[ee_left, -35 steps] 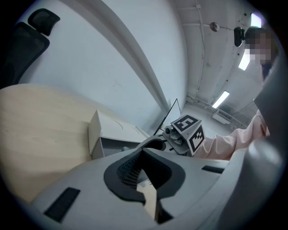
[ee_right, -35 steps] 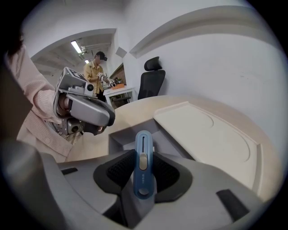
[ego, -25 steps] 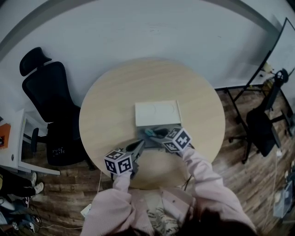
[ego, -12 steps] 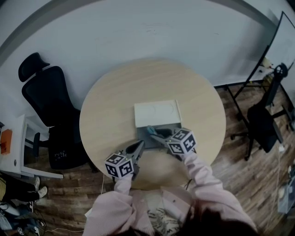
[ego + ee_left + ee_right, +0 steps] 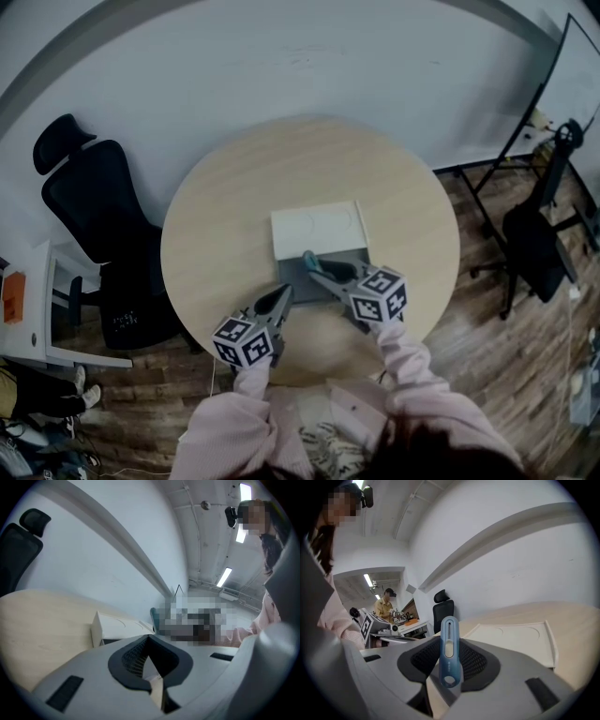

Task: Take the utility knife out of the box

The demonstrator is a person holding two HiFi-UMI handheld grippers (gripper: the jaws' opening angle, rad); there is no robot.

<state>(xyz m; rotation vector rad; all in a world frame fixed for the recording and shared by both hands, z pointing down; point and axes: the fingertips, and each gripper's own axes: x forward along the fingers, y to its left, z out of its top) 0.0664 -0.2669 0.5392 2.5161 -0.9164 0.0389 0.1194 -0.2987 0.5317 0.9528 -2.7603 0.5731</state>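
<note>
In the head view a grey box (image 5: 347,259) stands mid-table with its white lid (image 5: 319,229) folded back behind it. My right gripper (image 5: 323,275) is shut on a blue utility knife (image 5: 308,261), which it holds above the box's front left part. In the right gripper view the knife (image 5: 449,644) stands upright between the pads of the right gripper (image 5: 451,667), and the lid (image 5: 520,637) lies beyond. My left gripper (image 5: 283,295) sits at the box's near left corner. In the left gripper view the left gripper (image 5: 149,639) has its tips together with nothing seen between them.
The round wooden table (image 5: 225,197) has bare top all round the box. A black office chair (image 5: 89,202) stands to the left and another chair (image 5: 534,253) to the right. A white desk (image 5: 28,300) is at far left. A person (image 5: 385,605) works in the background.
My right gripper has risen with the knife, lifting it up from inside the box and tilting it more upright. The left gripper has stayed by the box's corner.
</note>
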